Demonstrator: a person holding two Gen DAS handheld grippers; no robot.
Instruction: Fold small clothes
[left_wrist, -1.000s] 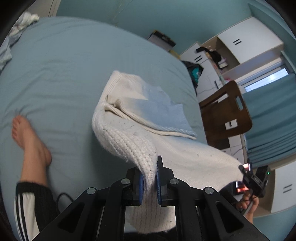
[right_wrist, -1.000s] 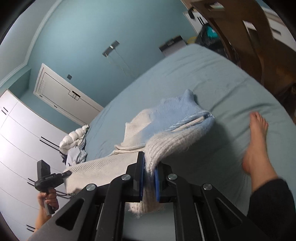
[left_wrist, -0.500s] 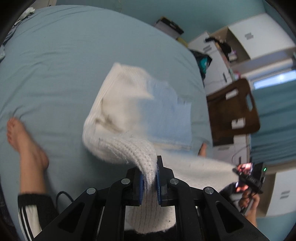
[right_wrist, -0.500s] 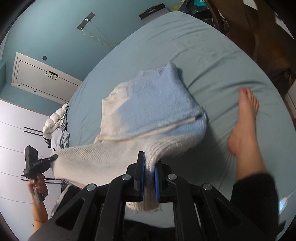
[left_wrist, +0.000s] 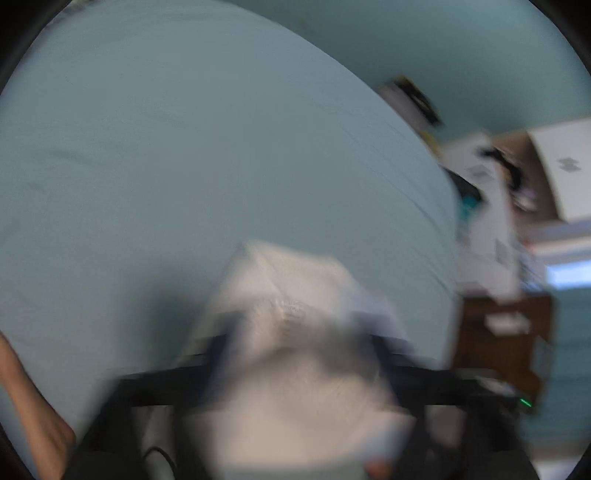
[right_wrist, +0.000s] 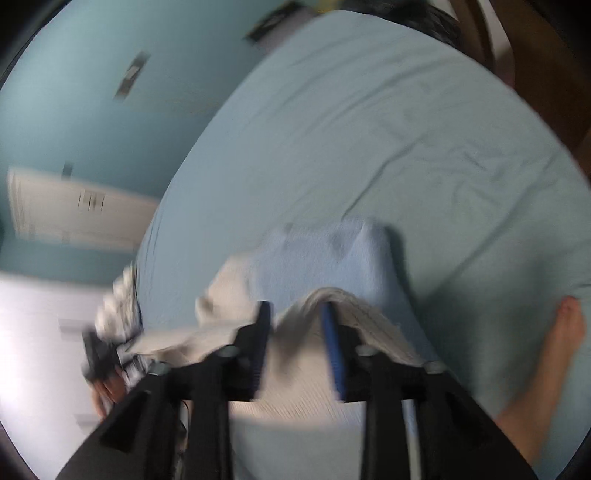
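A cream and light-blue knit sweater (right_wrist: 325, 266) lies folded over on the pale blue bed (right_wrist: 406, 129). In the right wrist view my right gripper (right_wrist: 297, 332) has its jaws apart, with the cream knit edge lying loose between the fingers. In the left wrist view, heavily blurred, the sweater (left_wrist: 295, 332) fills the lower middle and my left gripper (left_wrist: 299, 354) seems spread wide around it. The left gripper also shows at the left of the right wrist view (right_wrist: 103, 354).
A bare foot (right_wrist: 561, 332) rests on the bed to the right, and a leg (left_wrist: 33, 406) shows at lower left. A wooden chair (left_wrist: 502, 350) and white cabinets (left_wrist: 491, 229) stand beside the bed. A heap of clothes (right_wrist: 118, 306) lies at the bed's far side.
Both grippers have swung forward over the sweater, laying the held hem onto the garment. The right jaws have opened and let go of the knit; the left jaws seem to have opened too.
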